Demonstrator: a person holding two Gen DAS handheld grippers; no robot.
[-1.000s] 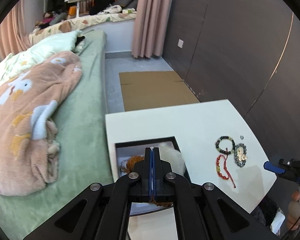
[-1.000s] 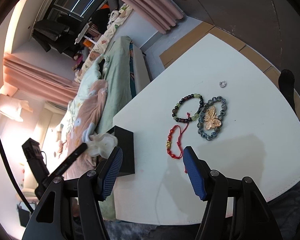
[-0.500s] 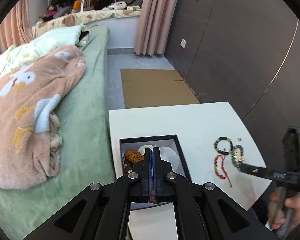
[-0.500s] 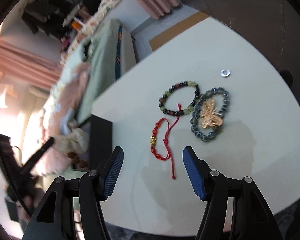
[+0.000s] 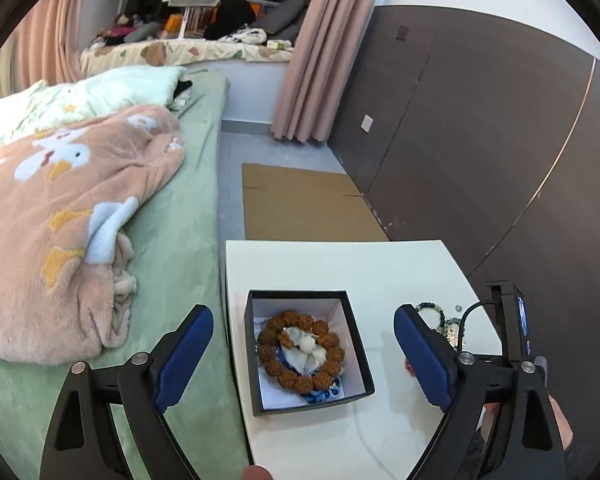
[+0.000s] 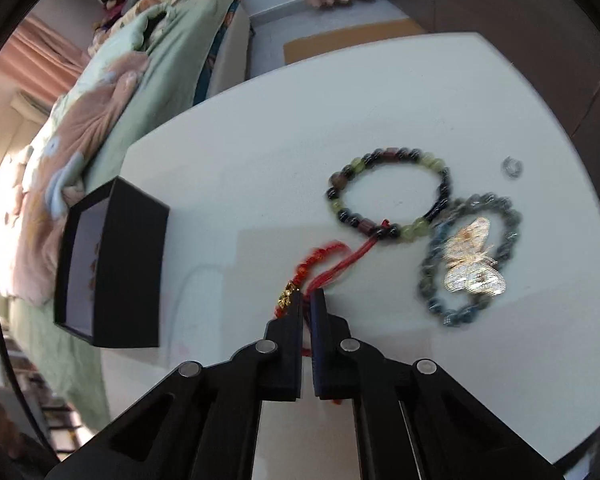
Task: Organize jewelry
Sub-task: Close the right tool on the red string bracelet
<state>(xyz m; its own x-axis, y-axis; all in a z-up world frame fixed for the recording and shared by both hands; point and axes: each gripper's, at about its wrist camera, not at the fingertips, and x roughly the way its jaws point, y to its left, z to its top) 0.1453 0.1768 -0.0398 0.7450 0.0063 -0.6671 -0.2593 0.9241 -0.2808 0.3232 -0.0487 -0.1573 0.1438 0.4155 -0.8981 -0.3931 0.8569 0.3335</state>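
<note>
Our right gripper (image 6: 307, 300) has its fingers clamped on the red cord bracelet (image 6: 320, 258), ready for lifting; our left gripper (image 5: 303, 350), fingers apart, straddles the black box (image 5: 356, 344) on the bench (image 6: 260, 120).

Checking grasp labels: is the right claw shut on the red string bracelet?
Yes, the right claw has its blue pads pressed together on the red string bracelet, whose cord runs down between them.
</note>
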